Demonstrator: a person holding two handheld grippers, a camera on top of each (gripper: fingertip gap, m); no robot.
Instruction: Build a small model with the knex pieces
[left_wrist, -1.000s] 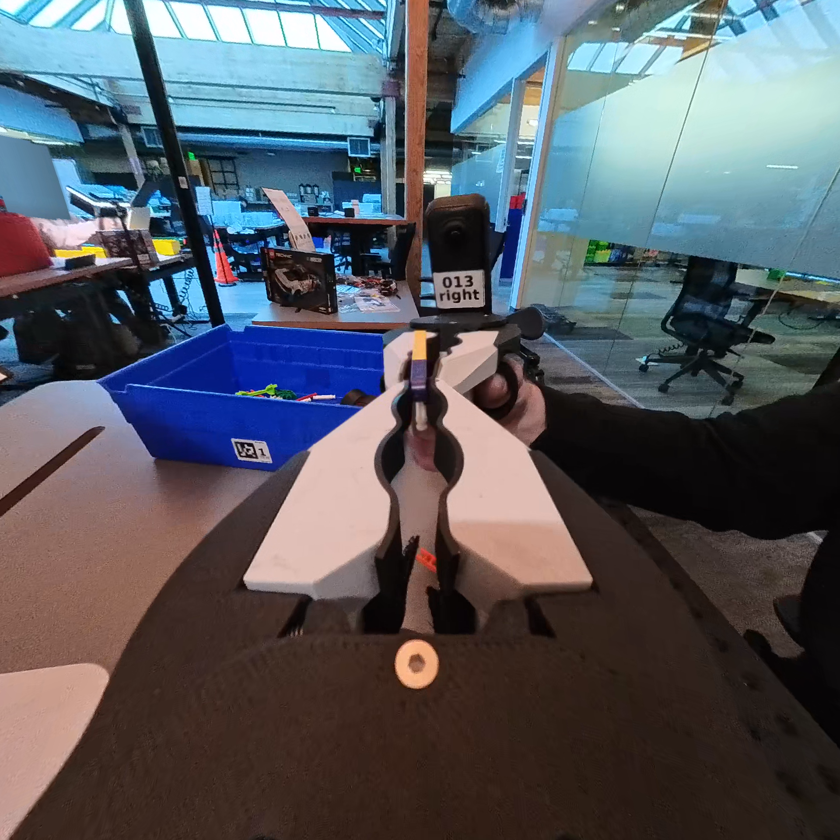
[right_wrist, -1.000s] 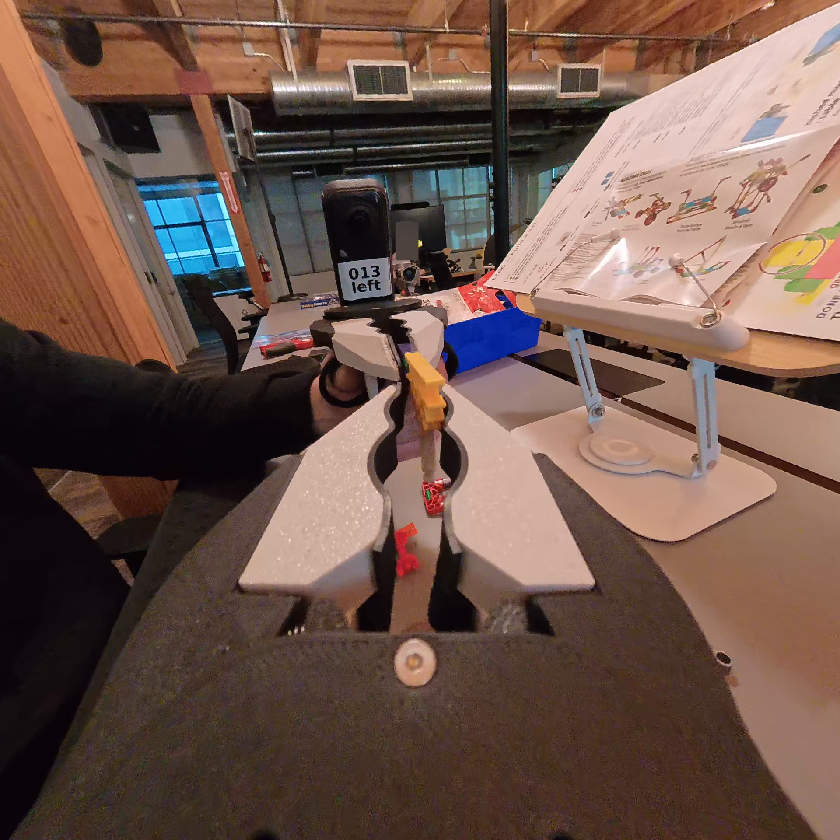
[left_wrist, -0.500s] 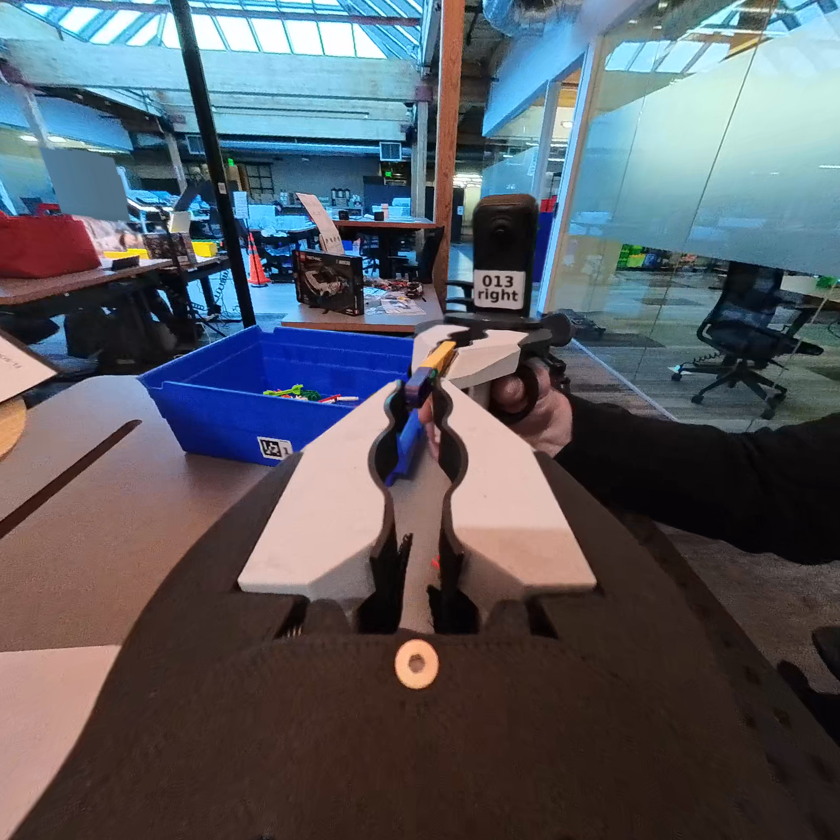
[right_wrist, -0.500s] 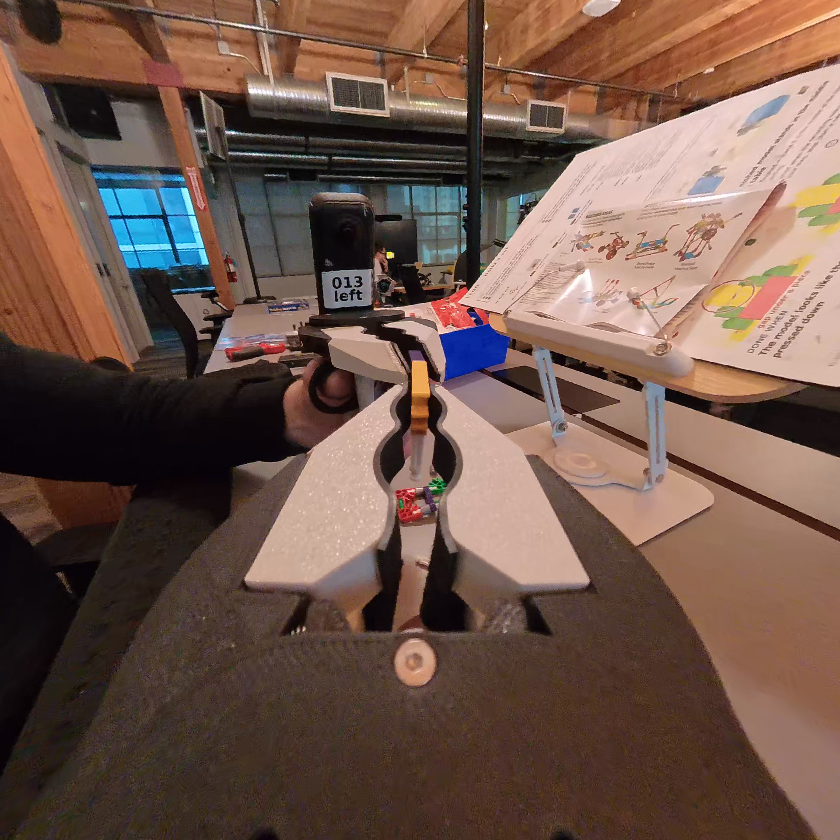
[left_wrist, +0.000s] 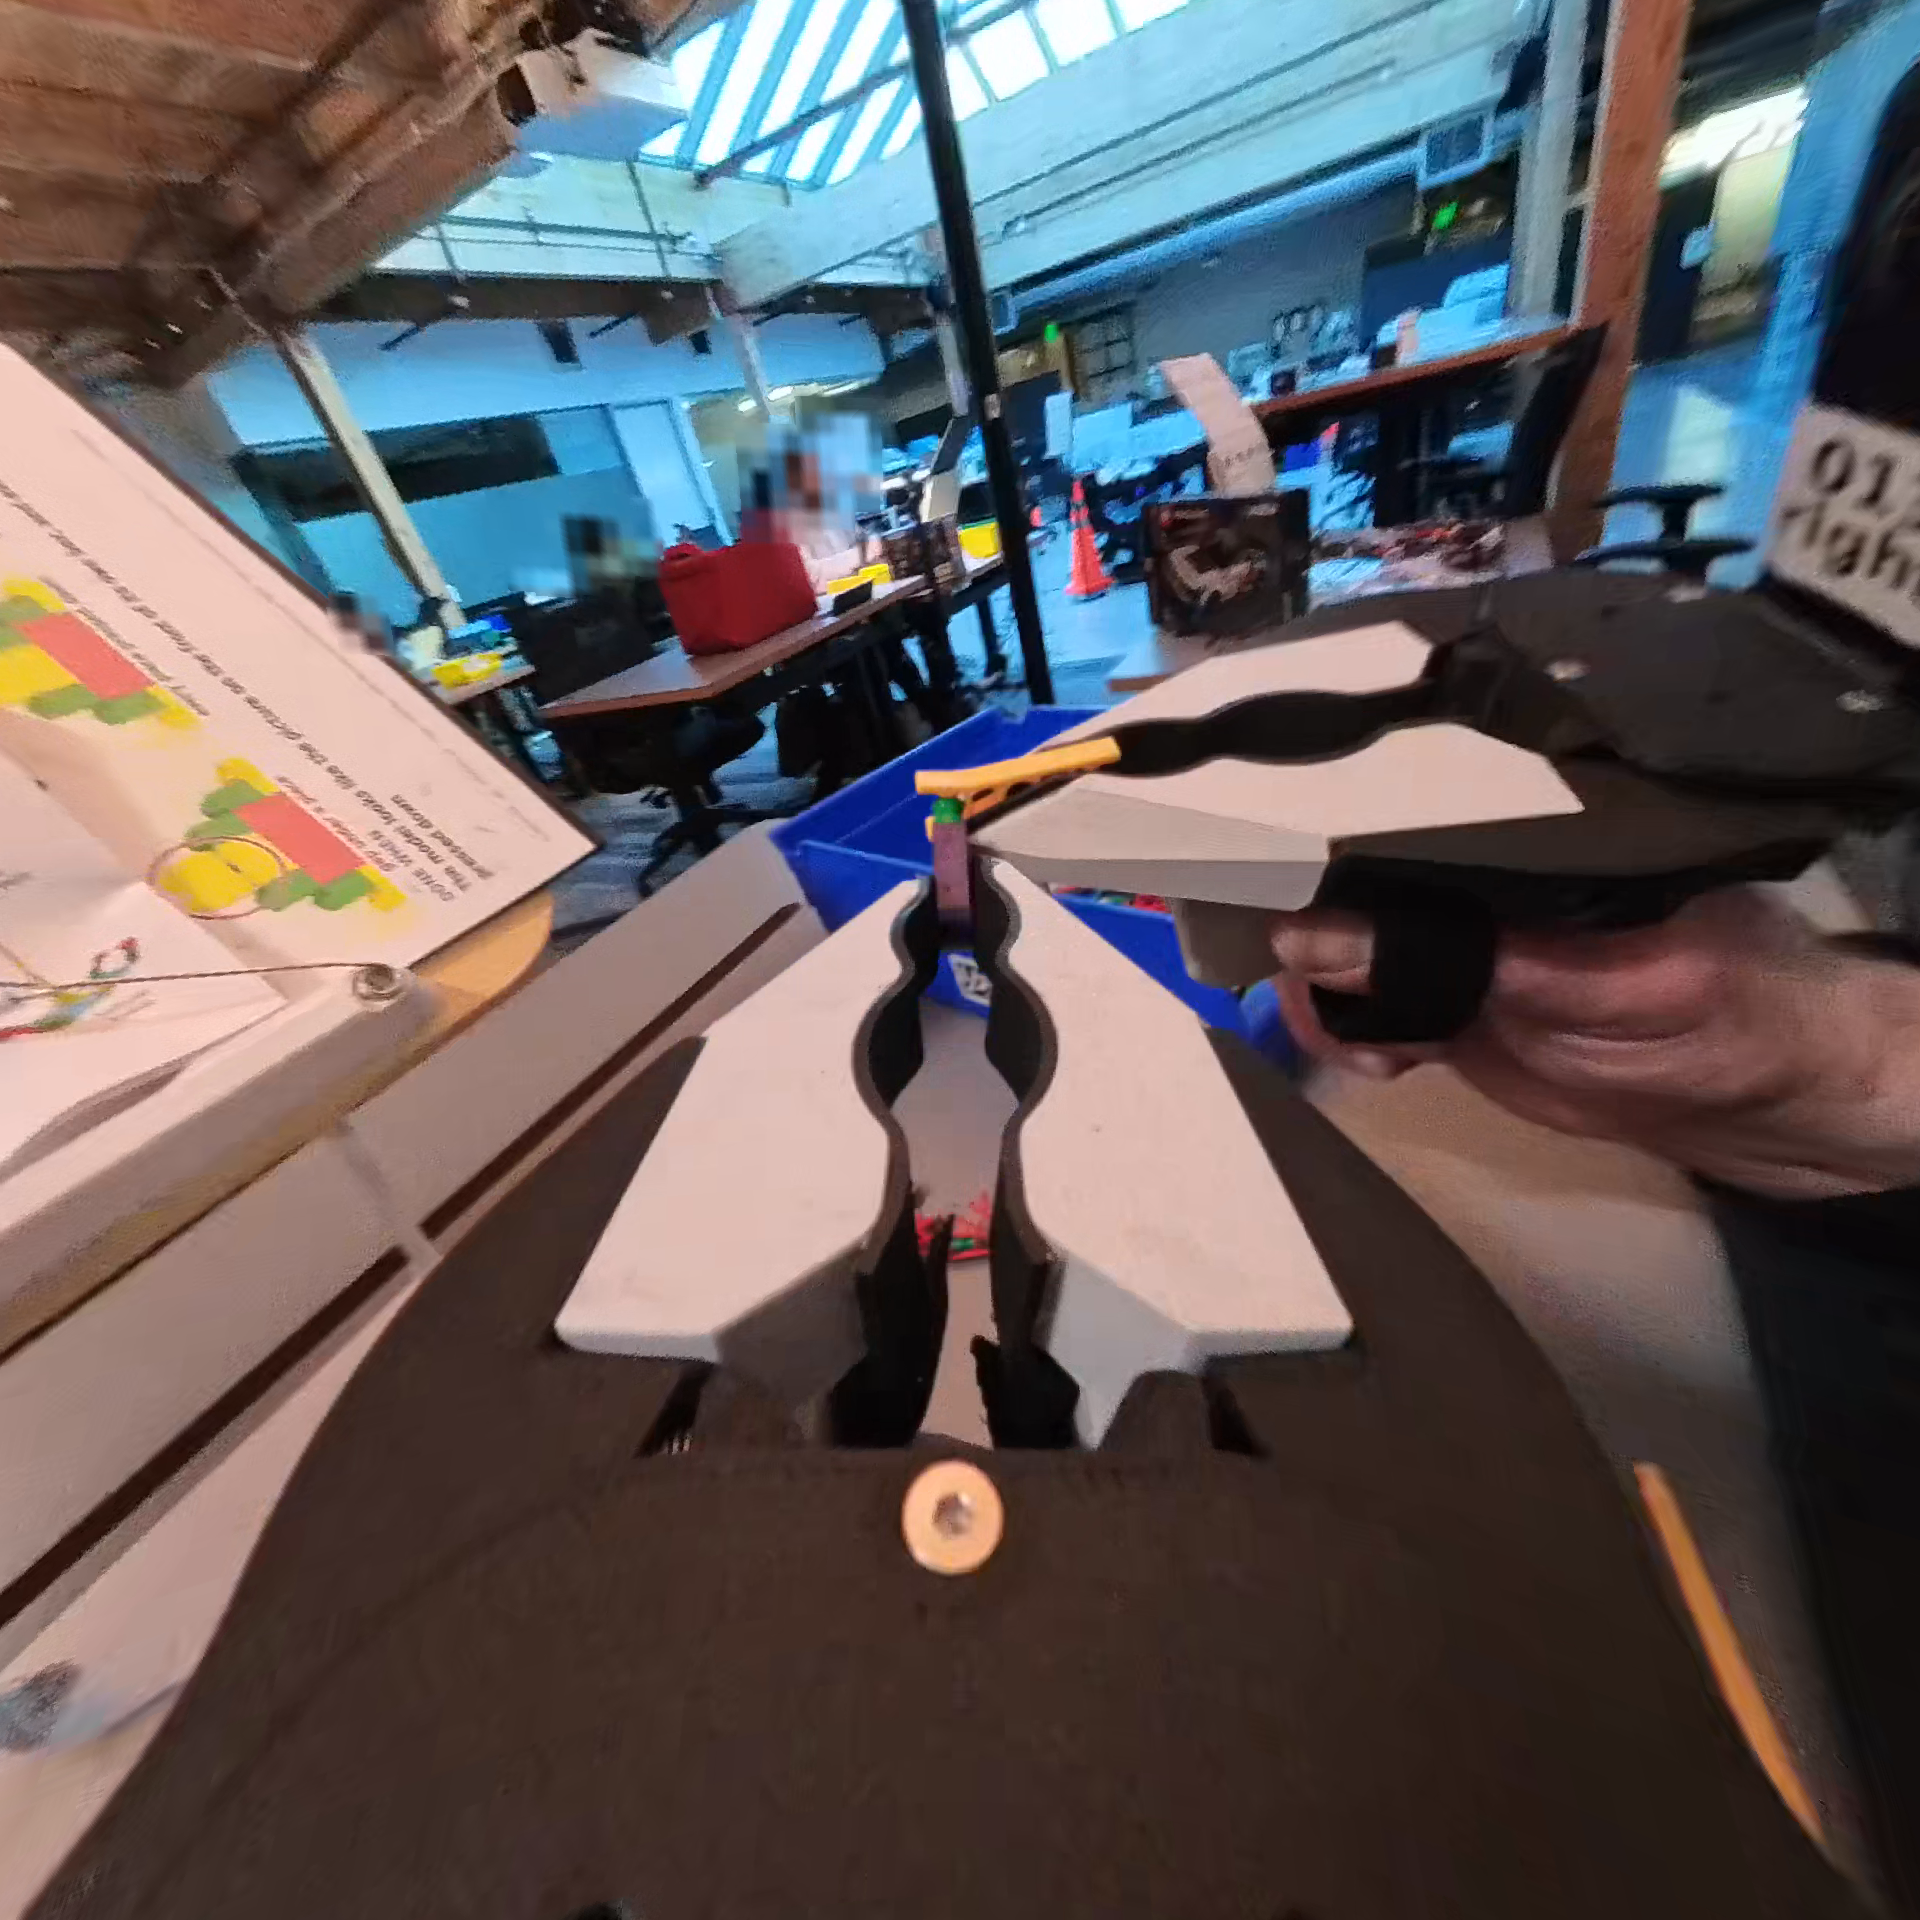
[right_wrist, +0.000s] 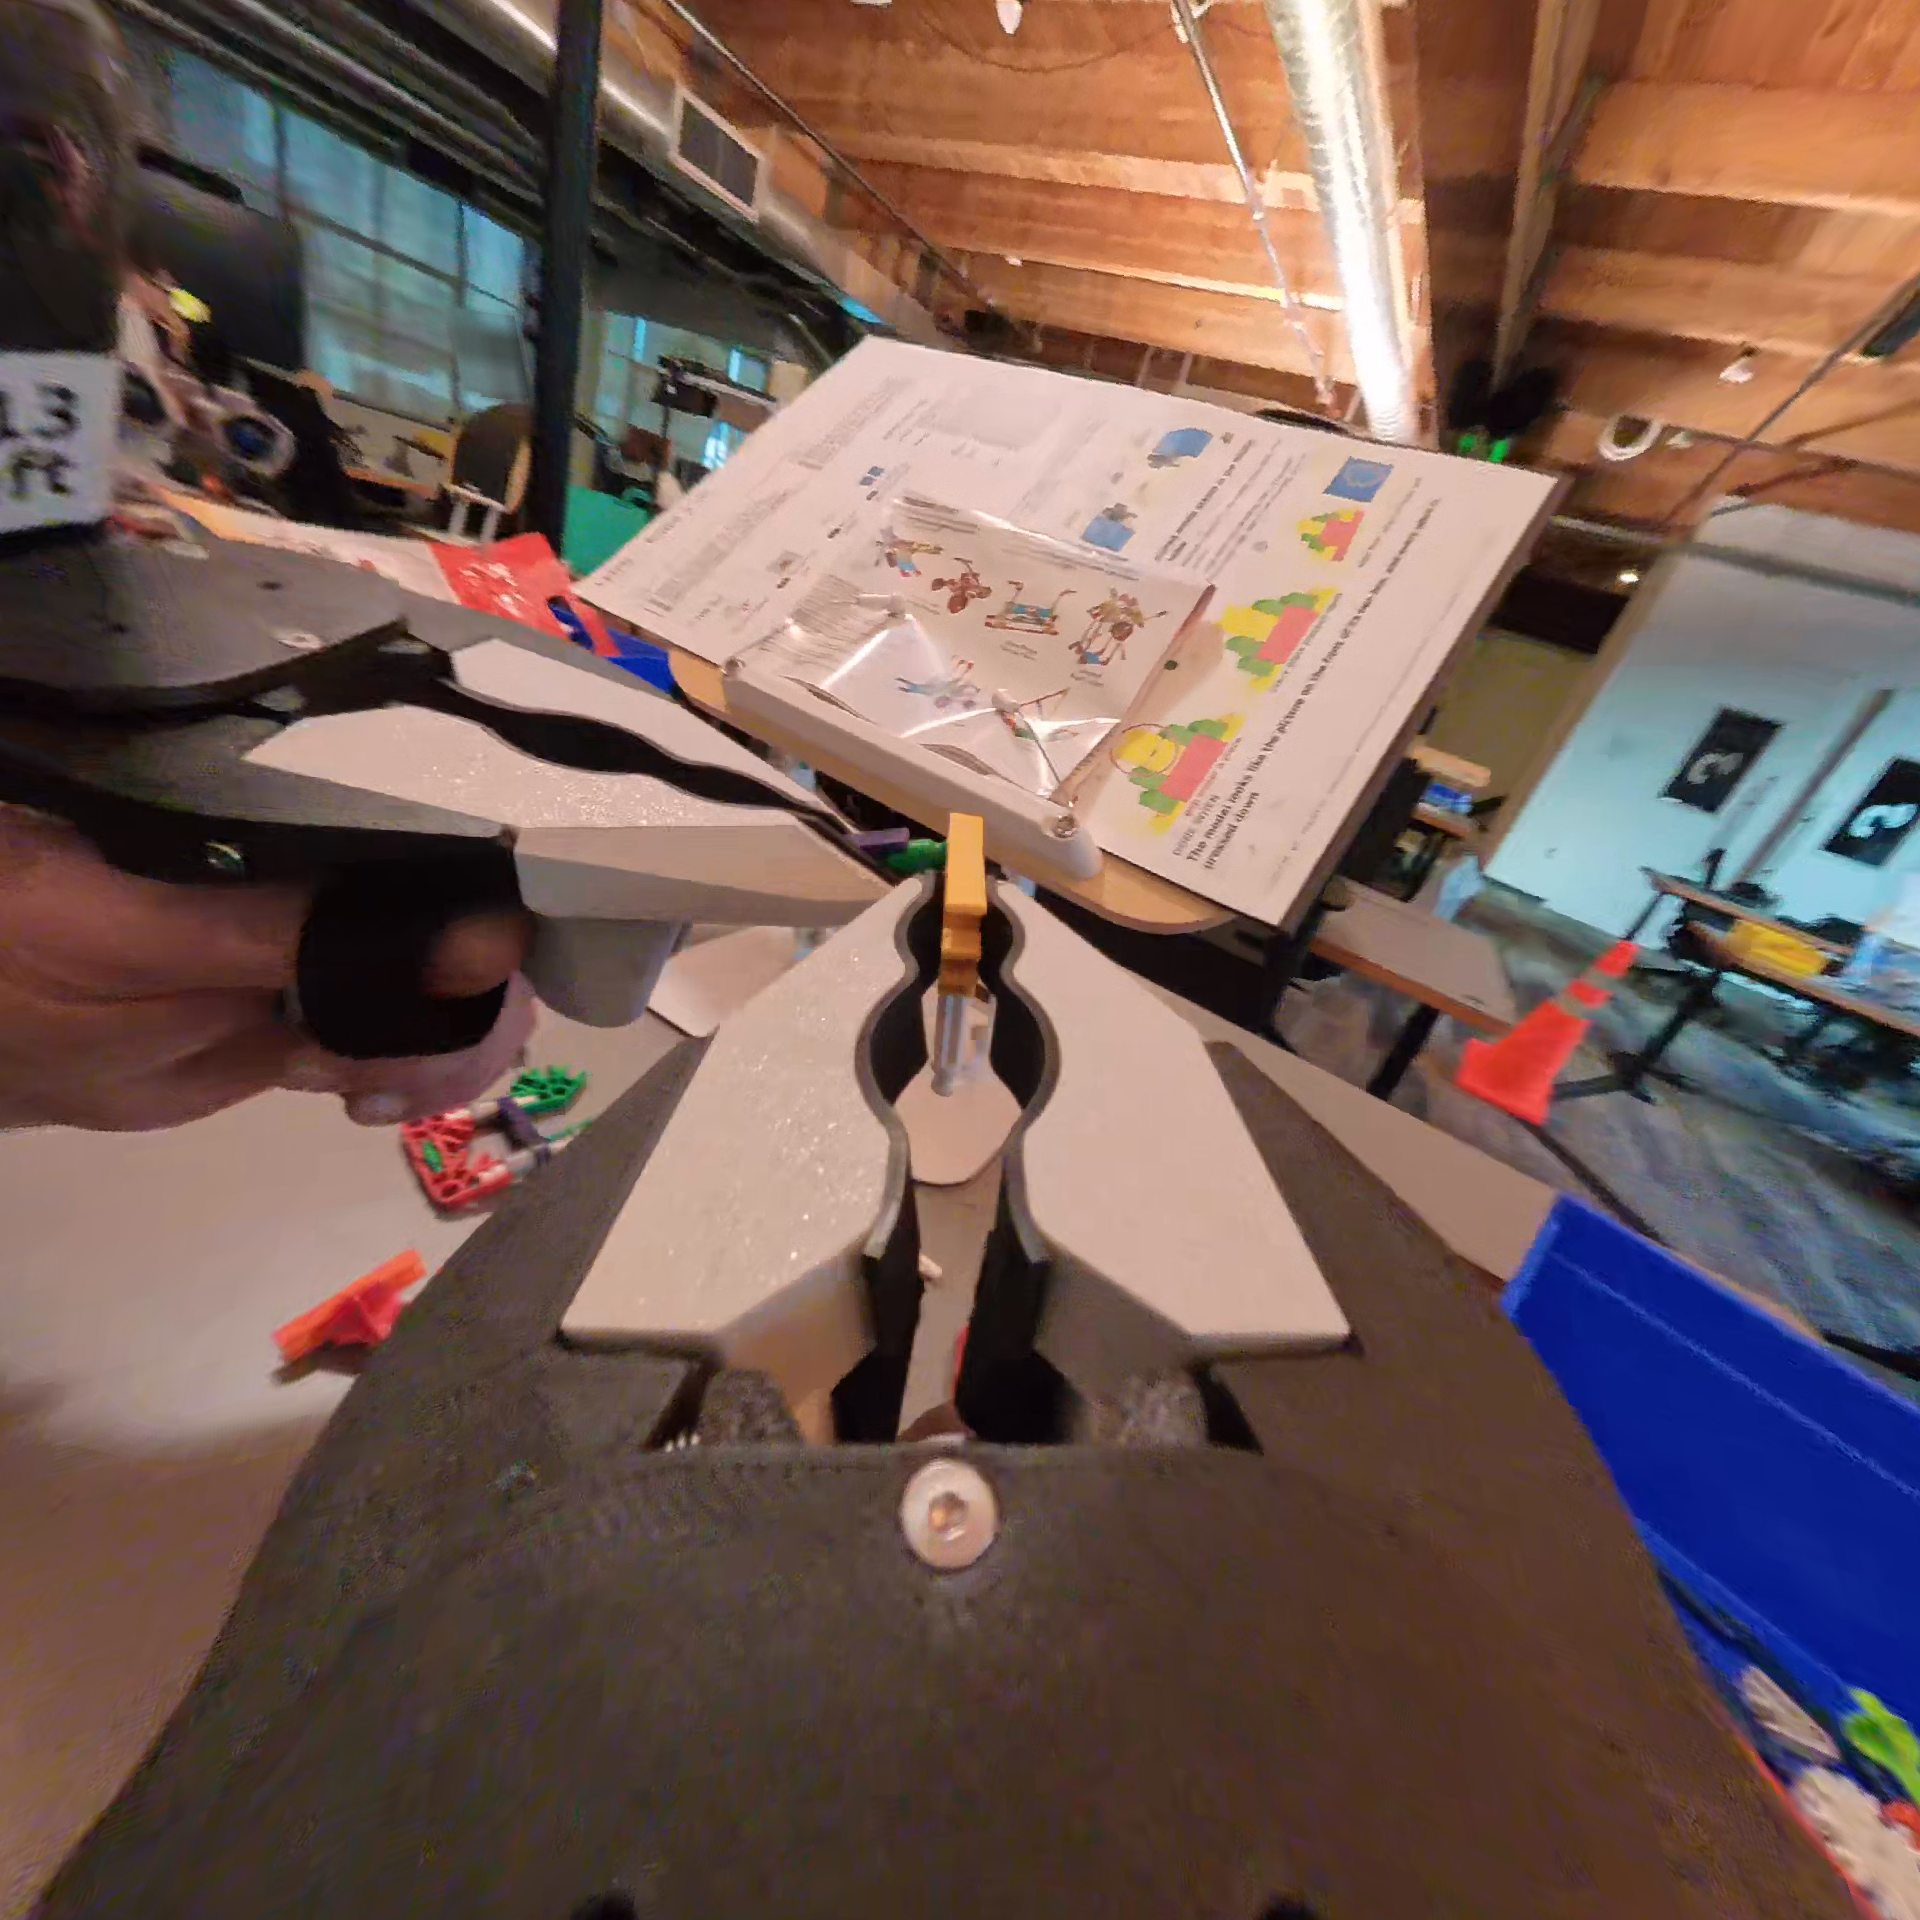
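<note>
In the left wrist view my left gripper (left_wrist: 953, 902) is shut on a small purple connector (left_wrist: 951, 862) with a green piece (left_wrist: 943, 808) on its top. My right gripper (left_wrist: 1039, 795) comes in from the right, shut on a yellow connector (left_wrist: 1013, 779) that meets the green piece. In the right wrist view my right gripper (right_wrist: 958, 906) is shut on the yellow connector (right_wrist: 964, 852), with a white rod (right_wrist: 945, 1039) hanging below it. The left gripper (right_wrist: 852, 831) reaches in from the left with the purple connector (right_wrist: 881, 840) against the yellow one.
A tilted stand with instruction sheets (right_wrist: 1039, 623) stands behind the grippers and also shows in the left wrist view (left_wrist: 208, 779). A blue bin (left_wrist: 862, 831) of parts sits beyond. A red and green assembly (right_wrist: 478, 1143) and an orange piece (right_wrist: 353, 1314) lie on the grey table.
The grippers faced each other head-on; now they cross at about a right angle, tips still together. Both views have swung toward the stand.
</note>
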